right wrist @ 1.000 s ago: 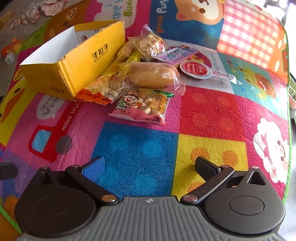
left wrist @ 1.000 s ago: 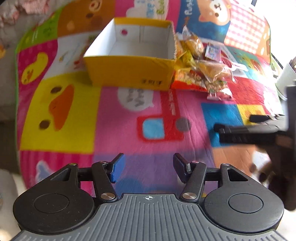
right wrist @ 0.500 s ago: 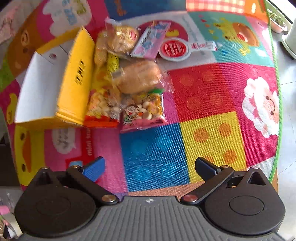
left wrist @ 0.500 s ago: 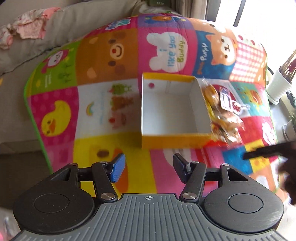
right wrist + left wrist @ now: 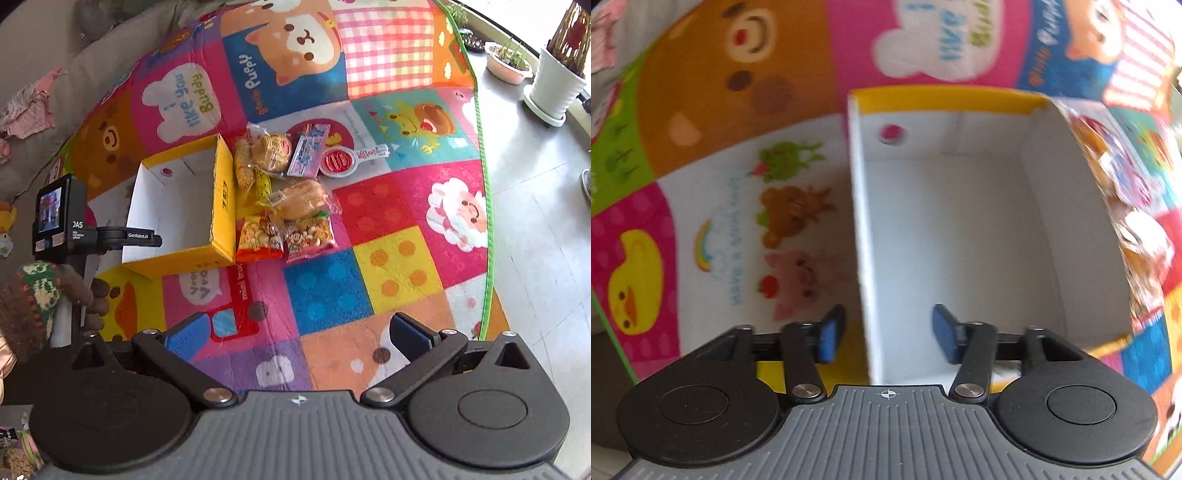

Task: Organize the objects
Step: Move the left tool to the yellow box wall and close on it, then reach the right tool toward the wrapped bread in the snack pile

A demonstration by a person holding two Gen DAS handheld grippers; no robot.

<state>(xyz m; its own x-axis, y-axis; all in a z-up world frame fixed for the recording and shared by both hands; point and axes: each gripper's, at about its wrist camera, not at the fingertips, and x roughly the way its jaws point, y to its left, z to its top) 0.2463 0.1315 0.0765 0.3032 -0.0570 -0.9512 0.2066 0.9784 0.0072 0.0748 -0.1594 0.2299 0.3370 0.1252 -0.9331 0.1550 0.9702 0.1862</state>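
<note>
The box's (image 5: pixel 945 221) left wall was straddled by the left gripper (image 5: pixel 888 332), its jaws just narrowed but not pressing, probably to steady it. The right gripper (image 5: pixel 303 338) was held wide, empty, above the snacks (image 5: pixel 284 199).

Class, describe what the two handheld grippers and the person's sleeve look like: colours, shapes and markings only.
Each gripper, left gripper and right gripper, has black linkage arms with silver pivot pins, blue pads, two round black discs and a ribbed grey body bearing a small crosshair mark. In the right wrist view, the sleeve is knitted brown, green and cream.
</note>
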